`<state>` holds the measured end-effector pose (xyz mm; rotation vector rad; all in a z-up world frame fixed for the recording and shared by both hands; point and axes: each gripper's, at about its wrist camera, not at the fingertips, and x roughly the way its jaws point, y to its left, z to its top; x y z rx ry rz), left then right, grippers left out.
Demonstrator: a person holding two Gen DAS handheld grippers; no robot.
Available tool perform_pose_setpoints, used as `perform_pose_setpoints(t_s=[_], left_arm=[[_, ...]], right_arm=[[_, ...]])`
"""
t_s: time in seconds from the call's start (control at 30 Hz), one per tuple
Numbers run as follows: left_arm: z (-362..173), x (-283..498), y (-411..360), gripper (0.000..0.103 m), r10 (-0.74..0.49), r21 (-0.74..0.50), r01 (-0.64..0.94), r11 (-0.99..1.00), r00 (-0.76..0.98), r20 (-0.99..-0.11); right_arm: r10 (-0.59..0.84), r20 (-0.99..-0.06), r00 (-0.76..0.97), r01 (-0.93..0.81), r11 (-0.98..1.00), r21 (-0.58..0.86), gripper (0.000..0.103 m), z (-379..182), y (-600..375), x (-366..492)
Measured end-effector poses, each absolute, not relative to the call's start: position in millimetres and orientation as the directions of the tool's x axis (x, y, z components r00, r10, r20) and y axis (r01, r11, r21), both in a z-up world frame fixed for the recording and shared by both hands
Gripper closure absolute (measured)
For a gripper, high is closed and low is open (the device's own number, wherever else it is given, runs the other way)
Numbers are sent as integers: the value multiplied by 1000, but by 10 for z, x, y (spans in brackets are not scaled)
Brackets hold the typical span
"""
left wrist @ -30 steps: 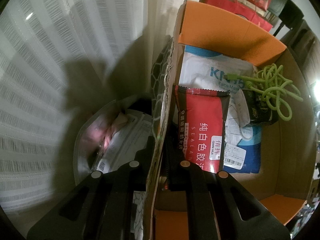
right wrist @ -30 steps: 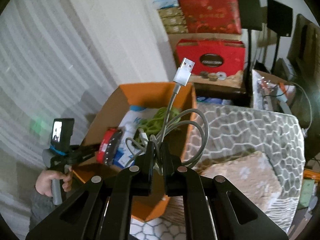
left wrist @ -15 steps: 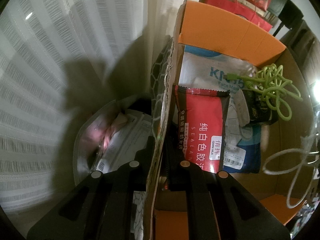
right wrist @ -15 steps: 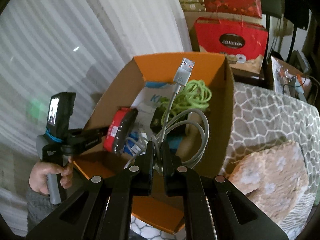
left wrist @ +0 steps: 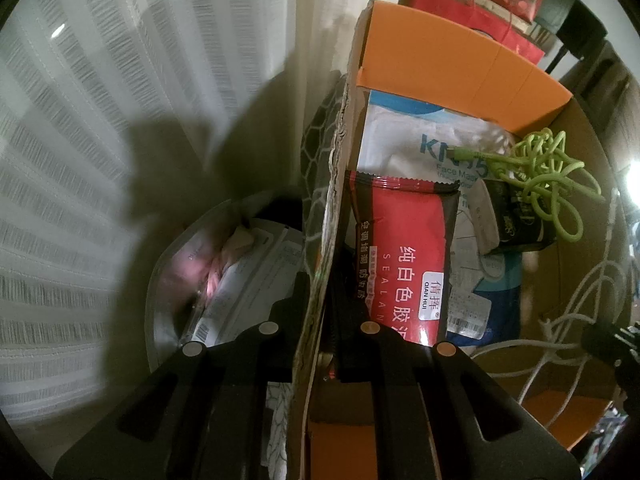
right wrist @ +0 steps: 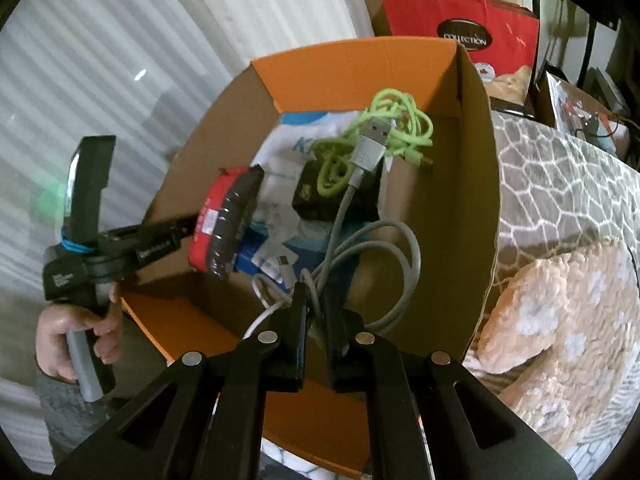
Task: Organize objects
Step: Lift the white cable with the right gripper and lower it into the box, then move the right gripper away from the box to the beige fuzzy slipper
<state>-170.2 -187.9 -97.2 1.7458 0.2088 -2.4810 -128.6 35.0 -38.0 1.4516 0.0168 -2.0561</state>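
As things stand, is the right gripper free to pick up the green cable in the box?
Probably not: the right gripper is shut on the grey cable. The green cable lies uncovered in the open box.

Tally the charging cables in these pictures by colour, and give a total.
Green cable, lying in the cardboard box: 1
Grey cable, held by the right gripper over the box: 1
Total: 2

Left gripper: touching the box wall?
Touching. Left wrist view: the left gripper has its fingers shut on the cardboard box wall, one on each face, no gap.
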Motion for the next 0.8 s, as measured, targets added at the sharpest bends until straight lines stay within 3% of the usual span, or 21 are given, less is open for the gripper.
perform_pose_setpoints(t_s=[0.2, 0.33, 0.37, 0.8], left_arm=[[-972, -1700, -1867, 94, -3, -55, 162, -985, -337, -941], [-974, -1701, -1851, 94, -4, -53, 162, -985, -337, -942], [-974, -1699, -1846, 94, -4, -54, 162, -985, -337, -941], [-973, -1701, -1854, 94, -3, -55, 162, -985, -337, -942]], right_arm=[[-441, -874, -205, 499, -815, 295, 92, -383, 320, -1273], [-424, -874, -237, 516, -817, 257, 65, -296, 346, -1249], [-419, -873, -249, 517, -820, 246, 64, -266, 367, -1239], [-411, -846, -341, 497, -842, 208, 64, 41, 696, -1313]])
